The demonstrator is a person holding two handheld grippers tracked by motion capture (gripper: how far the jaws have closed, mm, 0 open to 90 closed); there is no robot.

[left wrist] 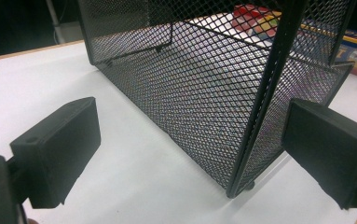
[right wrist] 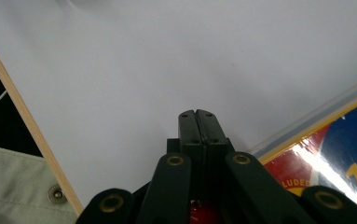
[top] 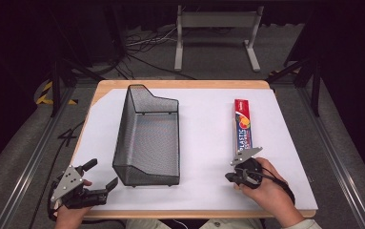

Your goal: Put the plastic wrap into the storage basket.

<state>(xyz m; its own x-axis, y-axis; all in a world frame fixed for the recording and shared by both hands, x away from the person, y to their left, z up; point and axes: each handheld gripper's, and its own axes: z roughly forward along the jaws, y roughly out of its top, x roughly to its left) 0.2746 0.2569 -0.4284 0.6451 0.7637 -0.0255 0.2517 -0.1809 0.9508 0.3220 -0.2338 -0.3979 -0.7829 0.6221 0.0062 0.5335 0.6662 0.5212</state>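
Observation:
A black wire-mesh basket (top: 147,138) stands left of centre on the white sheet. A long red and blue plastic-wrap box (top: 243,126) lies flat at the right. My left gripper (top: 102,172) is open at the table's near left corner, pointing at the basket's near left corner. In the left gripper view the gripper (left wrist: 190,144) has its jaws wide apart, with the basket's corner post (left wrist: 255,121) in front of them, apart from both. My right gripper (top: 228,177) is shut on nothing, just left of the box's near end. In the right gripper view the shut gripper (right wrist: 197,119) points over the sheet, with the box (right wrist: 339,149) beside it.
The white sheet (top: 204,143) covers most of the wooden table (top: 180,84). Its near wooden edge (right wrist: 27,121) runs close by my right gripper. Metal rails flank the table, and a grey stand (top: 216,28) with cables is on the floor beyond.

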